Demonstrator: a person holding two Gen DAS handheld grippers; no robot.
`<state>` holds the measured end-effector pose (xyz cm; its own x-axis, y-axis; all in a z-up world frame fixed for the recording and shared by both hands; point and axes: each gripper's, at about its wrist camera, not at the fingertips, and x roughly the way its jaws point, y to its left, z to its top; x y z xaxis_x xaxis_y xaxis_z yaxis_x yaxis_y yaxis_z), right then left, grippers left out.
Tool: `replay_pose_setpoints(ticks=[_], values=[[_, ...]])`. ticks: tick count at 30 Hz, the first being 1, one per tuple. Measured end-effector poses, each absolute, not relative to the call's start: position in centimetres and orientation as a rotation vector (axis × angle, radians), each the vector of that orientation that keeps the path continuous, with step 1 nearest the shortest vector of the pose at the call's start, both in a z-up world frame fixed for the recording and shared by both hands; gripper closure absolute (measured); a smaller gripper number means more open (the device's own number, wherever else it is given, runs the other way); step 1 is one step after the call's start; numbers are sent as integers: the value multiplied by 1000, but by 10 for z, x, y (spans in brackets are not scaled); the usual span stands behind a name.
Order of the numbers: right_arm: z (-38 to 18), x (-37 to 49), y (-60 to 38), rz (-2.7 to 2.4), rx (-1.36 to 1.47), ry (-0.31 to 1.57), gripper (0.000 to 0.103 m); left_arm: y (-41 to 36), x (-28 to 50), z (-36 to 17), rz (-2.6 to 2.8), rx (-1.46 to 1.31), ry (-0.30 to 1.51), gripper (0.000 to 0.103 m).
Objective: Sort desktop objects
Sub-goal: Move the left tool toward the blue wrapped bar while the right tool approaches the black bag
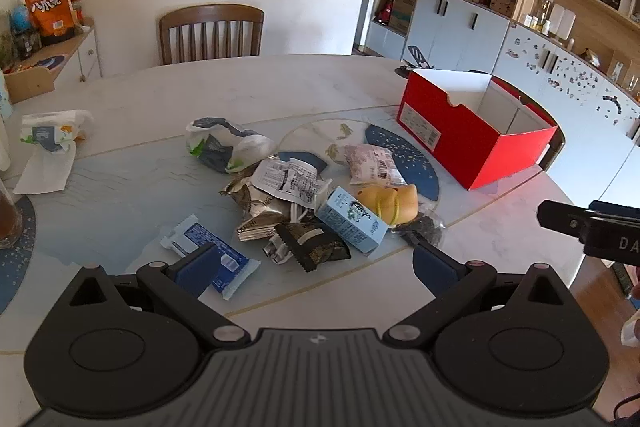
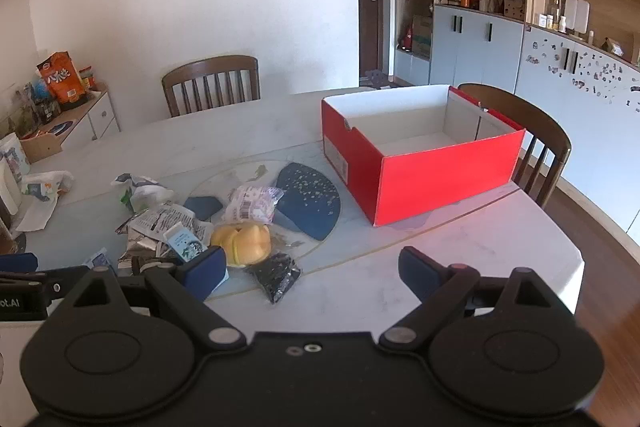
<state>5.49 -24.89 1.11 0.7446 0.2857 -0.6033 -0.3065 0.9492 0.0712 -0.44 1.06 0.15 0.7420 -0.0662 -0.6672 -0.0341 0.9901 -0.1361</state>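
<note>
Plainly, both sets of jaws stand wide apart and empty above the bench. The heap of wrappers lies just ahead of the left gripper; the right gripper faces the red box beyond. Overlapping packets risk a double pickup or slipping from the pads.

The left wrist view was taken from above the near edge of the bench, angled down and forward past the left claw, close over the pile of wrappers. The right wrist view was taken from further right, also tilted down, past the right claw, with the red box nearer and more central. Shared by both views were the pile, the red box, the far wooden chair and the wall cabinets at far right.
</note>
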Motion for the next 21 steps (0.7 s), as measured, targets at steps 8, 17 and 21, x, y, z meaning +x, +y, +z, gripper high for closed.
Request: replay_pose_setpoints(ticks=[8, 17, 21], values=[[9, 56, -245, 355, -40, 667, 10, 11, -2, -1, -9, -144, 746, 0], [5, 62, -239, 389, -51, 688, 10, 13, 0, -2, 3, -144, 750, 0], [3, 65, -236, 417, -61, 699, 10, 13, 3, -2, 3, -135, 749, 0]])
